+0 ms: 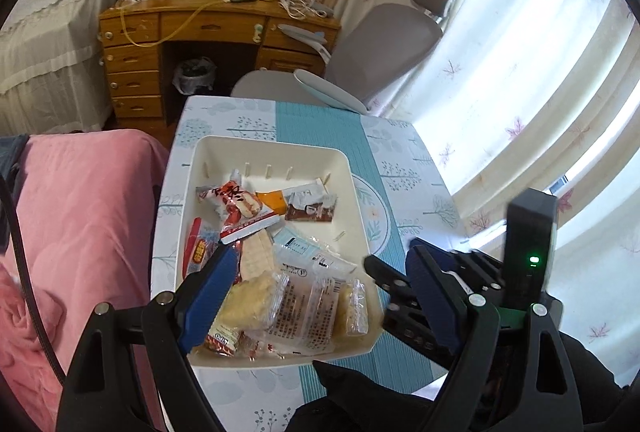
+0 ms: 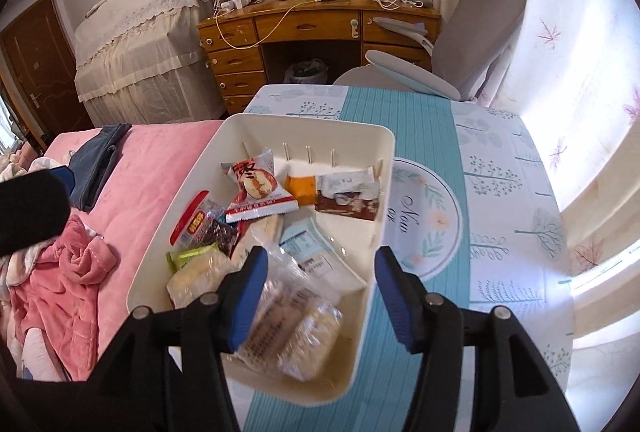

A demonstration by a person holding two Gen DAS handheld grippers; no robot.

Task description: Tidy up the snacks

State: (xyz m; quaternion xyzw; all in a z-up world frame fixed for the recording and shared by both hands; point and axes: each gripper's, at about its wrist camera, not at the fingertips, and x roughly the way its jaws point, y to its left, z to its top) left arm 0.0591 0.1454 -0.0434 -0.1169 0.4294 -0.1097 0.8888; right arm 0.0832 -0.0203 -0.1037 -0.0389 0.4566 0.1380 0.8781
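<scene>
Wrapped snacks (image 2: 288, 320) in cream bin (image 2: 384, 168)

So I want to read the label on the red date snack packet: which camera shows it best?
The right wrist view: the red date snack packet lies unobstructed near the tray's far wall, with its big character and fruit picture facing the camera. The left wrist view shows the same packet smaller and more crumpled.

Wooden desk (image 2: 320, 28), sunlit curtains (image 1: 520, 52)
</scene>
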